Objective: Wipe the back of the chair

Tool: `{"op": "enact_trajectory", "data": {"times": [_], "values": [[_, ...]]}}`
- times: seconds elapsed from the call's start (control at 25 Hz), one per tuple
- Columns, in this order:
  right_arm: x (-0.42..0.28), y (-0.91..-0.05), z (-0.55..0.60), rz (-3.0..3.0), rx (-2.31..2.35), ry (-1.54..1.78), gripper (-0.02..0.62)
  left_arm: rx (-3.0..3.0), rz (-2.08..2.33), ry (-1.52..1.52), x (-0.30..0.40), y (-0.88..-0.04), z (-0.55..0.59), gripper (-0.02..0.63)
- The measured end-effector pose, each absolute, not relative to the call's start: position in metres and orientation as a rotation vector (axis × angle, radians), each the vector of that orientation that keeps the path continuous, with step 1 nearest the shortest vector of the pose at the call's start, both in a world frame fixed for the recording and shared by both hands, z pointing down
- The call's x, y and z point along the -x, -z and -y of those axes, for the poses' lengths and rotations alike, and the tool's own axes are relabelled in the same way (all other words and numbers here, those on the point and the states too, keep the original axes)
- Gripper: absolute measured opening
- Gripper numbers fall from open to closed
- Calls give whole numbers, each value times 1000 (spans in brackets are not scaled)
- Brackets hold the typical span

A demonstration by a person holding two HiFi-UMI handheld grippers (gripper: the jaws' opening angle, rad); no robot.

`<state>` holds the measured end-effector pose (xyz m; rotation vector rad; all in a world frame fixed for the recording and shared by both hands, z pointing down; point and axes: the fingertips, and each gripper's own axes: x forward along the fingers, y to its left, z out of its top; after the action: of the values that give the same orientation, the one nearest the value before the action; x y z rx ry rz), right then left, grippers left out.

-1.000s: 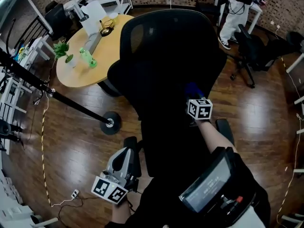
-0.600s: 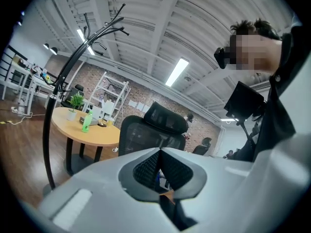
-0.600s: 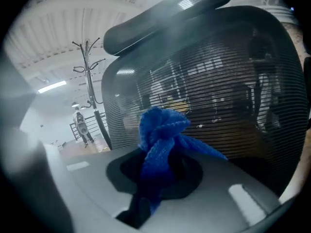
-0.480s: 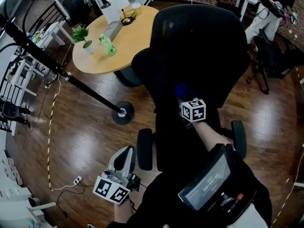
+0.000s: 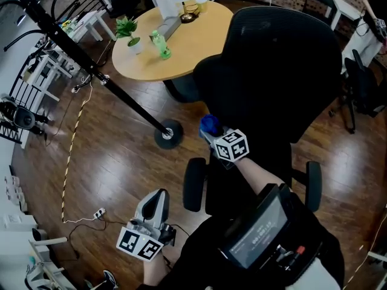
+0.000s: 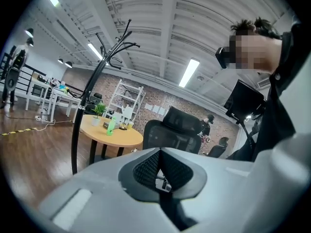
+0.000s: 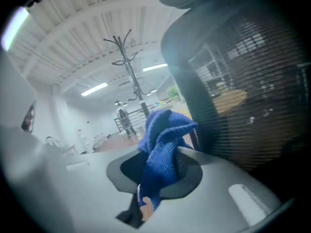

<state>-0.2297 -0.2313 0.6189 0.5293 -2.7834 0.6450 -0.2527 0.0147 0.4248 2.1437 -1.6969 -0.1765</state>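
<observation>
Dark wood floor (image 5: 109,162), office room, brick wall at the far end. Black mesh office chair (image 5: 284,71) in the middle of the head view, its back facing the person, so the back of the chair is right in front and in reach. Blue cloth (image 5: 210,124) is bunched and clamped in the right gripper (image 5: 213,133); the right gripper view shows the jaws closed on the cloth (image 7: 163,149), a wad sticking out past the tips, the chair's mesh and frame rim (image 7: 252,81) just beside it. Cloth is now at the left edge of the lower backrest. A second ago it was right of centre on the back, half a second ago near the middle, so the cloth has swept right to left across the back. Judgement: one wipe pass is ending at the rim; upper back and headrest likely not yet covered. Can't tell if the cloth is touching the frame or just off it. Left gripper (image 5: 156,205) is low by the person's body, well apart from the chair, same spot as before; the left gripper view shows its jaws (image 6: 160,171) pressed together with nothing between them. Outward: coat stand base (image 5: 169,133) on the floor near the chair's left side, round wooden table (image 5: 187,47) behind with a green bottle (image 5: 158,44) and a small plant (image 5: 127,28).
</observation>
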Motion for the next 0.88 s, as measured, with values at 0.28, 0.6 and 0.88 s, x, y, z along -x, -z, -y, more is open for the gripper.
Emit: {"op": "enact_trajectory", "data": {"times": [0.28,0.6,0.88], "values": [[214,-631,226,2743,-467,-670,54,-2185,1645,169,231,-422,-3,5],[53,-683,298,2492,-1048,-848,54,-2235,1526,135,194,-431,16,5],[-42,-678,312,2426,-1266,-876,54,-2319,1370,129,141,-430,44,5]]}}
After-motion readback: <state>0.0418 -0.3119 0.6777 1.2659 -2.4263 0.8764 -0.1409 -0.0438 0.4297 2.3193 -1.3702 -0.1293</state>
